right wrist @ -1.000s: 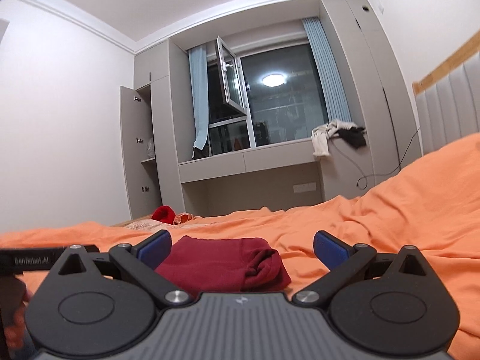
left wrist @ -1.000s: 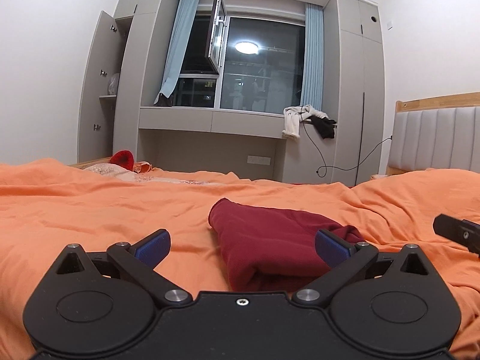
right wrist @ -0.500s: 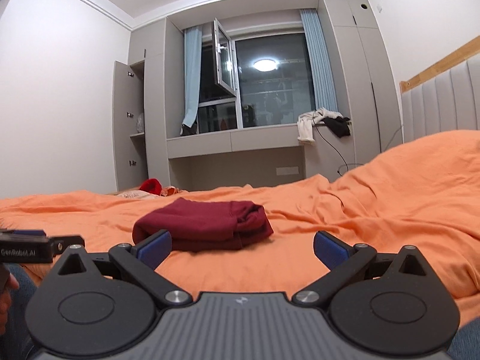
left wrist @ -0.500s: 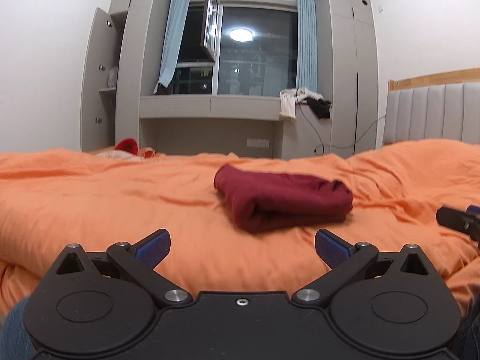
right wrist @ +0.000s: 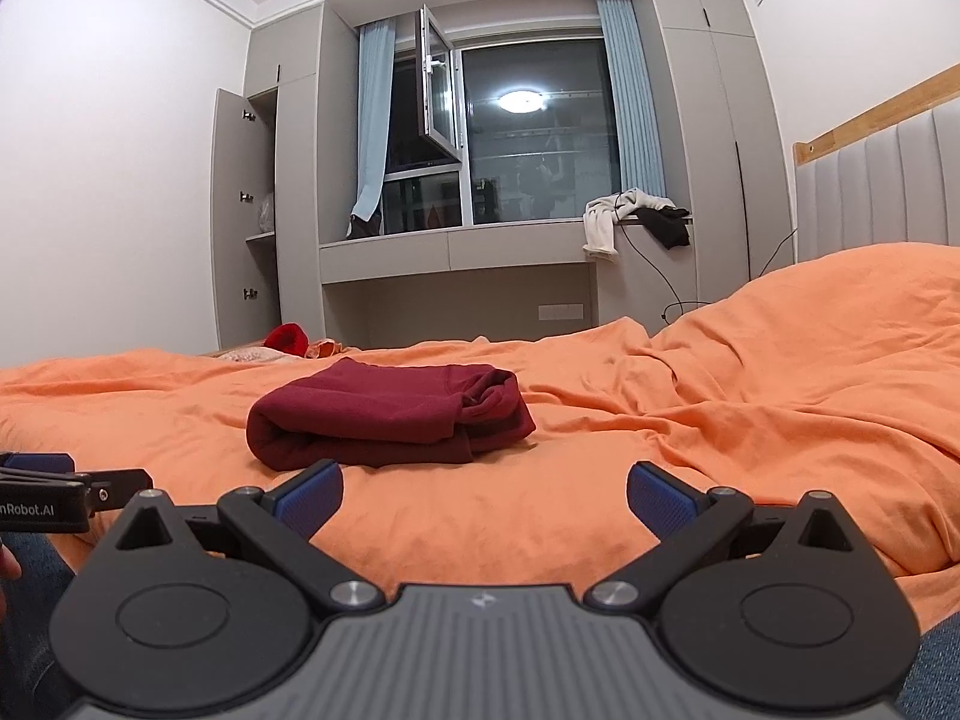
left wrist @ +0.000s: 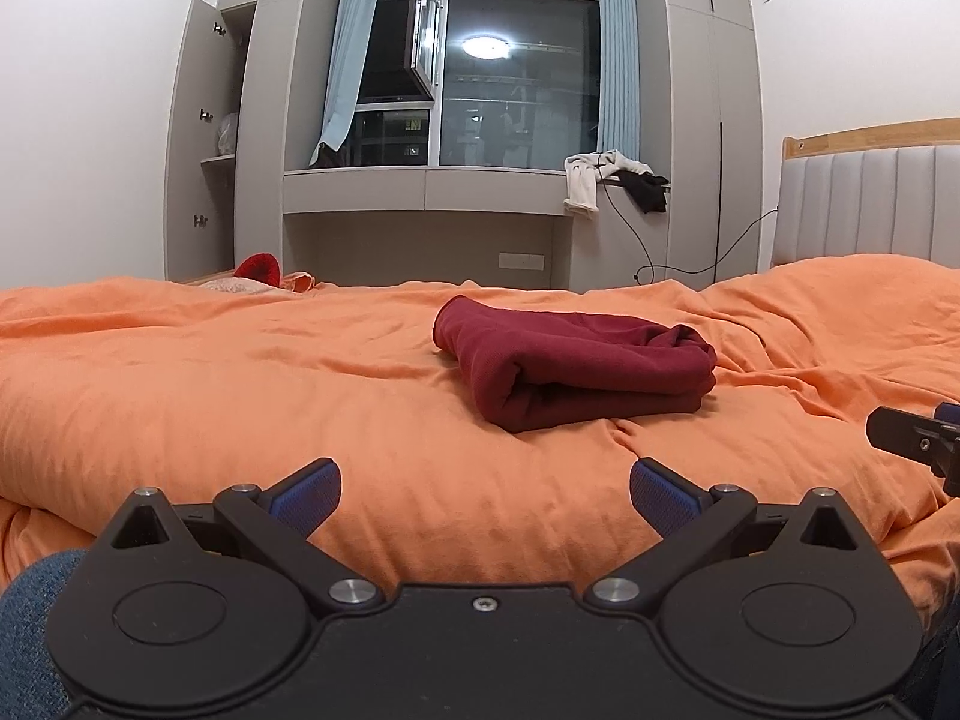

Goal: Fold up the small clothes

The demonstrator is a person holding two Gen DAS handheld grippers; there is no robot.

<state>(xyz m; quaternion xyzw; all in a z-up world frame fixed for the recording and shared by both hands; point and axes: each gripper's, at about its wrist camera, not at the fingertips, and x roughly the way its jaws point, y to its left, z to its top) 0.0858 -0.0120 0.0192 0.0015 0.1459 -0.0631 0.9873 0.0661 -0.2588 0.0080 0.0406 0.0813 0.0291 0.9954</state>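
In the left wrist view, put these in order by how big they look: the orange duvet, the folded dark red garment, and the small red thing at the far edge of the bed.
Largest to smallest as they look:
1. orange duvet
2. folded dark red garment
3. small red thing
The red thing lies farther from the camera, so its true size is unsure.

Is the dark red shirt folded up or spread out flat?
Folded. The dark red garment sits as a compact stack of layers on the orange bedcover, rounded fold edge showing.
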